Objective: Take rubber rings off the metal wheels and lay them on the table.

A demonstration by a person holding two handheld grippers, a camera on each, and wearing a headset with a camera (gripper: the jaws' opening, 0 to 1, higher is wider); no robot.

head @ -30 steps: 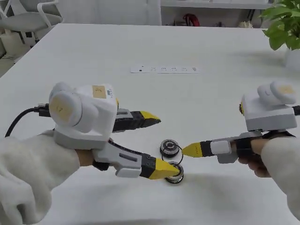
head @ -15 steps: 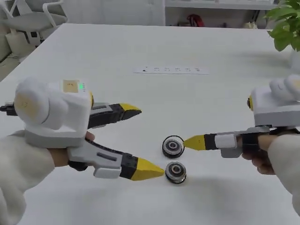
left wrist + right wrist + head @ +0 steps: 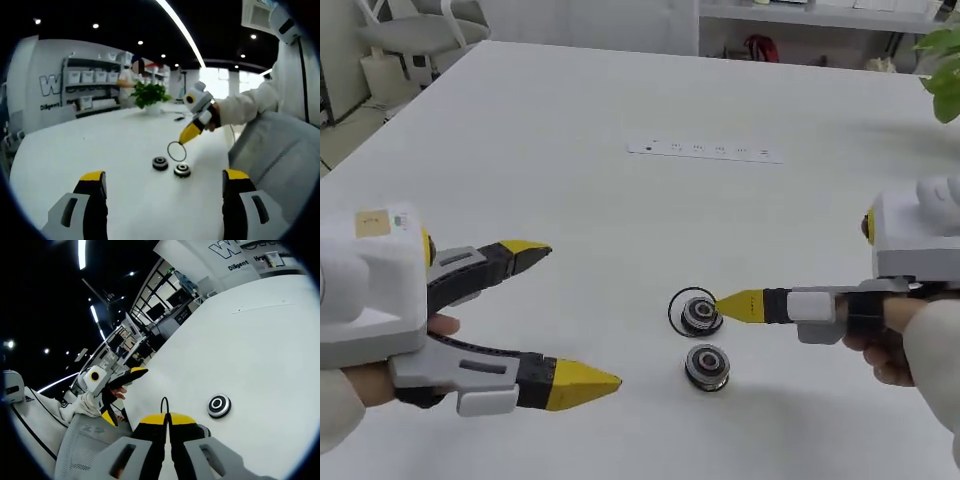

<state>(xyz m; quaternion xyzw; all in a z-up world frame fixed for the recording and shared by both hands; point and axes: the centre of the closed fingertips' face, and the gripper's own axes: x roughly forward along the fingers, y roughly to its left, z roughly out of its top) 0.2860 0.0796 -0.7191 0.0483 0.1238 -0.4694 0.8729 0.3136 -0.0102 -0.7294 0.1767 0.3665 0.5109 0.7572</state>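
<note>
Two small metal wheels lie side by side on the white table [image 3: 620, 200]: the far wheel [image 3: 703, 316] and the near wheel [image 3: 707, 365]. My right gripper [image 3: 725, 305] is shut on a thin black rubber ring [image 3: 671, 310], which in the left gripper view hangs as a loop [image 3: 168, 149] just above the wheels [image 3: 160, 163] [image 3: 182, 170]. In the right gripper view the ring's edge [image 3: 164, 401] sticks up from the closed jaws [image 3: 168, 419], with one wheel [image 3: 219, 405] beyond. My left gripper [image 3: 555, 315] stands open to the left of the wheels, holding nothing.
A white power strip [image 3: 705, 152] lies further back on the table. A green plant [image 3: 945, 70] stands at the far right corner, and chairs [image 3: 410, 35] stand beyond the far left edge. Wide bare tabletop surrounds the wheels.
My left gripper has drawn back to the left, away from the near wheel it was touching. The right gripper still holds the ring by the far wheel.
</note>
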